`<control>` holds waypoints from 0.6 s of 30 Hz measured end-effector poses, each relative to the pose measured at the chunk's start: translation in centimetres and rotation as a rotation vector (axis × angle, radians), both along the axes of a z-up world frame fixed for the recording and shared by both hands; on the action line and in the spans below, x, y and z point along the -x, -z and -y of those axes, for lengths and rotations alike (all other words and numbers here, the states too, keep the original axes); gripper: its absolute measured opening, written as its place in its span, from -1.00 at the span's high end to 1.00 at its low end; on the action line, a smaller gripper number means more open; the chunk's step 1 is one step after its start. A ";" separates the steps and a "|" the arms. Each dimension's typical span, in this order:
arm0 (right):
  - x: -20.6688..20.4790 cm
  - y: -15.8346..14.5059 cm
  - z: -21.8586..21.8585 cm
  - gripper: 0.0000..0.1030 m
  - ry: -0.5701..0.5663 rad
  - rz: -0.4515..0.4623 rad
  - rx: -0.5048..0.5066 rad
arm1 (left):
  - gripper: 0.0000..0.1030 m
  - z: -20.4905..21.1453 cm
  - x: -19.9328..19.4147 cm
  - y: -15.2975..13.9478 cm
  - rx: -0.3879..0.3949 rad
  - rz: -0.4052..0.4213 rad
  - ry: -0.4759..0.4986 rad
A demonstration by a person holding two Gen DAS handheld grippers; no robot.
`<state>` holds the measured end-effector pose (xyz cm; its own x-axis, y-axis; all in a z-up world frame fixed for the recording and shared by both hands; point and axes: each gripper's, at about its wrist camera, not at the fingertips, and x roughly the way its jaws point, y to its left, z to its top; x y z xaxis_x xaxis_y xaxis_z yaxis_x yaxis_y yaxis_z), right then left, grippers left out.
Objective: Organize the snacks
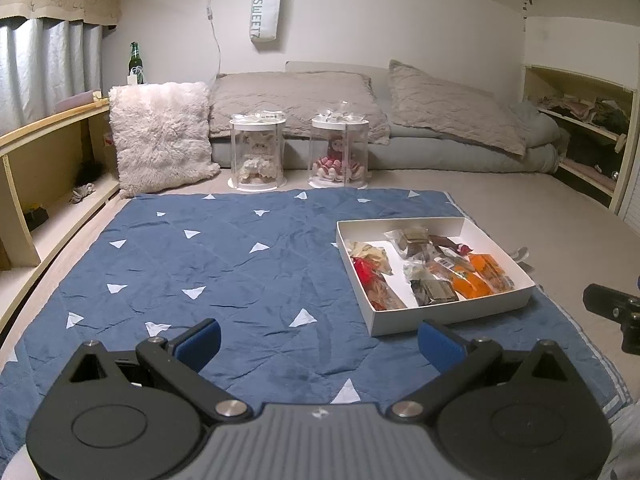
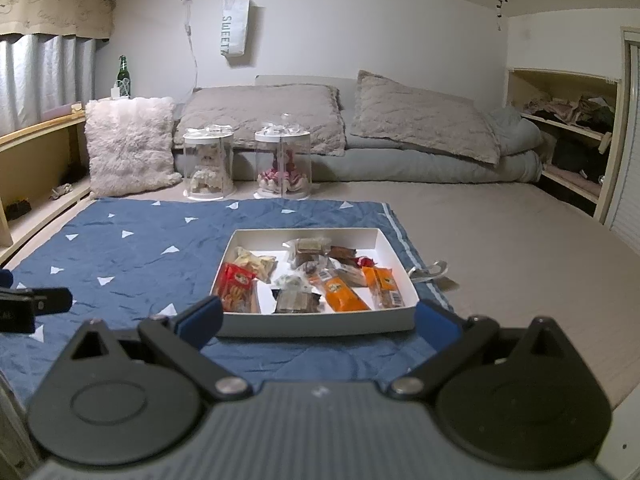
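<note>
A shallow white box (image 1: 444, 317) (image 2: 320, 322) lies on a blue quilt with white triangles (image 1: 224, 264) (image 2: 132, 256). Inside it are several wrapped snacks: a red packet (image 2: 236, 284), orange packets (image 2: 344, 298) (image 1: 470, 284), dark brown squares (image 2: 296, 302) (image 1: 438, 292) and a pale crinkled bag (image 2: 256, 262). My left gripper (image 1: 320, 342) hovers open over bare quilt, left of and nearer than the box. My right gripper (image 2: 318, 322) is open, low and just in front of the box's near wall. Nothing is between either pair of fingers.
Two clear cylinder cases with dolls (image 1: 258, 152) (image 1: 339, 152) stand beyond the quilt's far edge. A fluffy pillow (image 1: 160, 136) leans at the back left, grey bedding (image 1: 400, 120) along the wall. Wooden shelves run along the left (image 1: 48, 184) and right (image 1: 584, 128).
</note>
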<state>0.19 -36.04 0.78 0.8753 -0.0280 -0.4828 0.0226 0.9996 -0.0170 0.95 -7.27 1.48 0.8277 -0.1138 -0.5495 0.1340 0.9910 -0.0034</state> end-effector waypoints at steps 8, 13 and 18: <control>0.2 0.0 -0.4 -0.99 -0.001 0.003 0.006 | -1.00 0.0 0.0 0.0 -0.001 0.001 0.002; 0.2 0.1 -0.4 -0.99 -0.001 0.003 0.006 | -1.00 0.0 0.0 0.0 0.000 -0.001 -0.001; 0.2 0.1 -0.4 -0.99 0.000 0.003 0.006 | -1.00 0.0 0.0 0.1 0.000 -0.001 0.000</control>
<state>-0.04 -35.62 0.69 0.8769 -0.0306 -0.4797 0.0222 0.9995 -0.0232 0.94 -7.24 1.43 0.8273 -0.1137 -0.5501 0.1339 0.9910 -0.0035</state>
